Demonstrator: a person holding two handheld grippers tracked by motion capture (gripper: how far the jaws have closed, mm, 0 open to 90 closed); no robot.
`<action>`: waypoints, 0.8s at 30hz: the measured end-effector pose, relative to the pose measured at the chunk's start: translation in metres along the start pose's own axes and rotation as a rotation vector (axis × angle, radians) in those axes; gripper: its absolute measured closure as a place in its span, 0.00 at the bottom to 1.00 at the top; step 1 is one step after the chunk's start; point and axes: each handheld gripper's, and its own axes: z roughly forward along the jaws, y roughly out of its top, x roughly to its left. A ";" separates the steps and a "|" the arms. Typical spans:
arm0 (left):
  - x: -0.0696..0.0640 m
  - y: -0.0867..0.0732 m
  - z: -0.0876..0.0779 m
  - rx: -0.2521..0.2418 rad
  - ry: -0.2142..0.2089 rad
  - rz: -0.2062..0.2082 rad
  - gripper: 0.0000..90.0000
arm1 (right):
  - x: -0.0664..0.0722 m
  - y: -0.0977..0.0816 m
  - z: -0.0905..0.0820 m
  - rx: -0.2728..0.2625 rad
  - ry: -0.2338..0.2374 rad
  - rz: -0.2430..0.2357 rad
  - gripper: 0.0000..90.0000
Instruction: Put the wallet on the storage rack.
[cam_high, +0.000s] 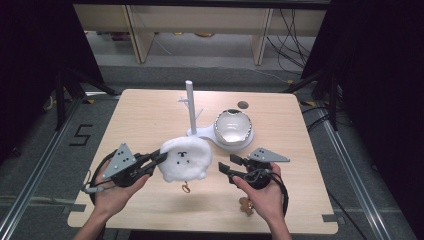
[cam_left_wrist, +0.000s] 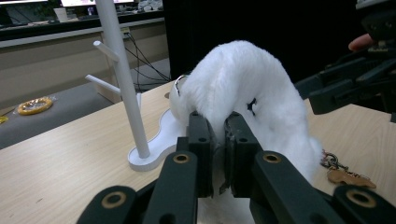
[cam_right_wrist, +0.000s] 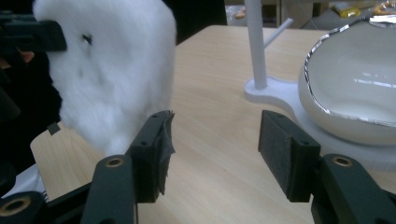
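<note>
A round white plush (cam_high: 185, 159) with a small face hangs just above the table, a gold clasp (cam_high: 186, 188) dangling under it. My left gripper (cam_high: 160, 158) is shut on the plush's left edge. In the left gripper view the two jaws (cam_left_wrist: 217, 140) pinch the white fur (cam_left_wrist: 247, 88) between them. My right gripper (cam_high: 227, 164) stands open a short way right of the plush, with nothing between its pads. The right gripper view shows its jaws (cam_right_wrist: 214, 140) wide apart over bare table, the plush (cam_right_wrist: 107, 70) off to their left.
A white peg stand (cam_high: 191, 107) rises at the table's middle, and a white silver-rimmed bowl (cam_high: 232, 126) rests on its base. A small brown keychain (cam_high: 246, 204) lies under my right hand. The wooden table (cam_high: 150, 115) has free room at the left and back.
</note>
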 end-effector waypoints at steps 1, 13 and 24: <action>-0.001 0.000 0.002 -0.001 -0.001 0.003 0.92 | 0.001 0.002 0.001 -0.005 0.005 -0.005 0.50; -0.009 0.001 0.011 -0.019 -0.013 0.023 0.92 | 0.012 0.016 0.012 -0.044 0.029 -0.037 0.44; -0.016 0.004 0.016 -0.040 -0.023 0.038 0.91 | 0.014 0.022 0.022 -0.068 0.012 -0.074 0.51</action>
